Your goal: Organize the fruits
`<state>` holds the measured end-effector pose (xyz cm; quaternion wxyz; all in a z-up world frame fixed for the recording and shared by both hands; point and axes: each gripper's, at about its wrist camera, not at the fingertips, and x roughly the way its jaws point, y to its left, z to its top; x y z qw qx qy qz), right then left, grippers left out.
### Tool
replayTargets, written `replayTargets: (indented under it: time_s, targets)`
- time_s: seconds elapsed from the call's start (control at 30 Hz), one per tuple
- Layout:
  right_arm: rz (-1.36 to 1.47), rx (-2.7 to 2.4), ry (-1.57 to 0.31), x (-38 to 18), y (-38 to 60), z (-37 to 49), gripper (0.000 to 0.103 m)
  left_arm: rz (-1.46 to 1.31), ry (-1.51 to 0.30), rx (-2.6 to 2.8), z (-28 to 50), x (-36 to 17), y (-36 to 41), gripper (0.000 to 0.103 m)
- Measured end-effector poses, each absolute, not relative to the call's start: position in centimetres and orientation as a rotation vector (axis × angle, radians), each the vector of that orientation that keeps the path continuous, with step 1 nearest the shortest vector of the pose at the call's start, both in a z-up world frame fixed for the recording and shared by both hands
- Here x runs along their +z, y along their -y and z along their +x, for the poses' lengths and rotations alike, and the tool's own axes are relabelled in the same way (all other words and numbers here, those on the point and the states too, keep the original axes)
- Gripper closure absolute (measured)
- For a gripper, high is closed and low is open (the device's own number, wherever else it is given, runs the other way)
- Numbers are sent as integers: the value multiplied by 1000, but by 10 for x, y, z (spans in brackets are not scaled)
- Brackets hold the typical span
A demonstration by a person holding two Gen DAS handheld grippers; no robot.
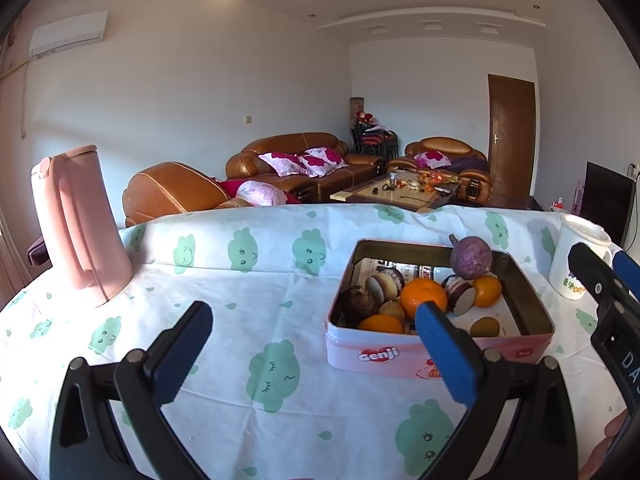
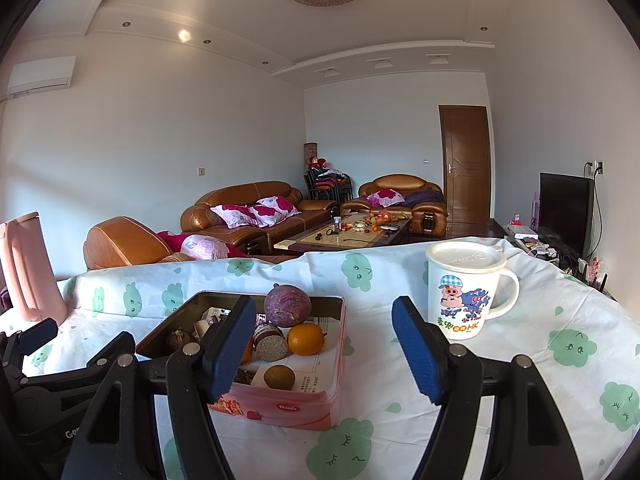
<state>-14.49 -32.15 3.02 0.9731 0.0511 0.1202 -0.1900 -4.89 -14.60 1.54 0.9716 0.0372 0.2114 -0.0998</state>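
A pink tin box sits on the table and holds several fruits: a purple passion fruit on top, oranges, cut purple halves and a small brown fruit. My left gripper is open and empty, just in front of the box's left side. My right gripper is open and empty, its left finger over the box, its right finger beside the mug.
A pink kettle stands at the table's left. A white lidded cartoon mug stands right of the box. The table has a white cloth with green prints. Sofas and a coffee table lie beyond.
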Motion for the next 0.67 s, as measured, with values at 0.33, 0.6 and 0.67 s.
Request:
replayTargets:
  time_s: [0.33, 0.6, 0.67]
  targets:
    - [103, -383, -244, 30, 321, -145, 31, 73, -431, -201, -48, 15, 146, 0]
    - [103, -383, -245, 30, 321, -145, 31, 70, -434, -210, -49, 14, 147, 0]
    - [103, -383, -245, 30, 321, -145, 31, 70, -437, -207, -49, 14, 147, 0]
